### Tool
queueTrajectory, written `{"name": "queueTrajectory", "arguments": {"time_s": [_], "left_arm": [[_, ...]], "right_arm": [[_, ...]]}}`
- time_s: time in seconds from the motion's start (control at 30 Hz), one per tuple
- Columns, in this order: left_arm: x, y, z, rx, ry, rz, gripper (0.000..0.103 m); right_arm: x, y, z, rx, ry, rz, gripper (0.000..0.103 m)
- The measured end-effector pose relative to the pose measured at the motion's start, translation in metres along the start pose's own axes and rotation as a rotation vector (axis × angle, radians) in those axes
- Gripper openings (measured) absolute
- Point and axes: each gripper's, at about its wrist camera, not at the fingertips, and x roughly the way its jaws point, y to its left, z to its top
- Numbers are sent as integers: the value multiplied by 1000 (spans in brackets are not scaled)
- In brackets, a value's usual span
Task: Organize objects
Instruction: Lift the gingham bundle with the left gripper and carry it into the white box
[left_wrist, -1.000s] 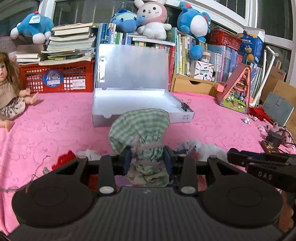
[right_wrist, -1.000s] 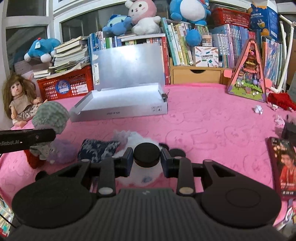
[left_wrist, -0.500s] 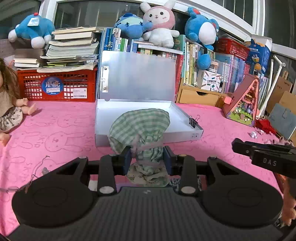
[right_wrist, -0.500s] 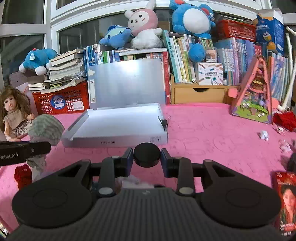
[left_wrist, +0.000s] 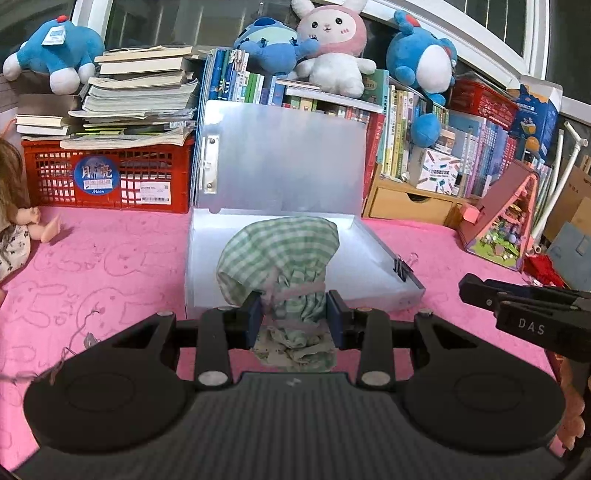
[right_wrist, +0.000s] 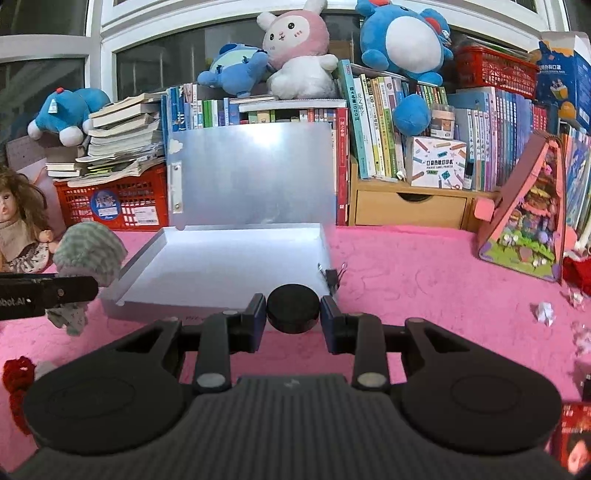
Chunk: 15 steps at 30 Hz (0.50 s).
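My left gripper (left_wrist: 294, 312) is shut on a green checked doll dress (left_wrist: 280, 254), held just in front of the open translucent file box (left_wrist: 369, 258). My right gripper (right_wrist: 293, 314) is shut on a small black round puck (right_wrist: 293, 309), hovering at the near edge of the same file box (right_wrist: 229, 266). The box lies on the pink cloth with its lid (right_wrist: 255, 181) standing upright. In the right wrist view the dress (right_wrist: 90, 247) and the left gripper's finger (right_wrist: 48, 293) show at the left. The right gripper's fingers (left_wrist: 517, 299) show at the right of the left wrist view.
A binder clip (left_wrist: 402, 266) sits on the box's right front corner. Behind stand a red crate (left_wrist: 107, 177) with stacked books, a row of books with plush toys (right_wrist: 295, 51), and a wooden drawer (right_wrist: 410, 205). A doll (right_wrist: 22, 225) lies left; a triangular toy house (right_wrist: 528, 218) right.
Both grippers have moved forward toward the file box, each still holding its object. The loose clothes on the cloth have dropped out of sight below the grippers.
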Motion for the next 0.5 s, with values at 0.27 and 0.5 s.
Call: {"name": "queueTrajectory", "arguments": {"time_s": [0.27,0.5], "left_arm": [[34,10,26,16,43,-35,42],[79,16,42,-35,126,-39,42]], "right_arm": [[35,-14,24,-13,83,48,36],[84,-12,48,25,171,120,36]]}}
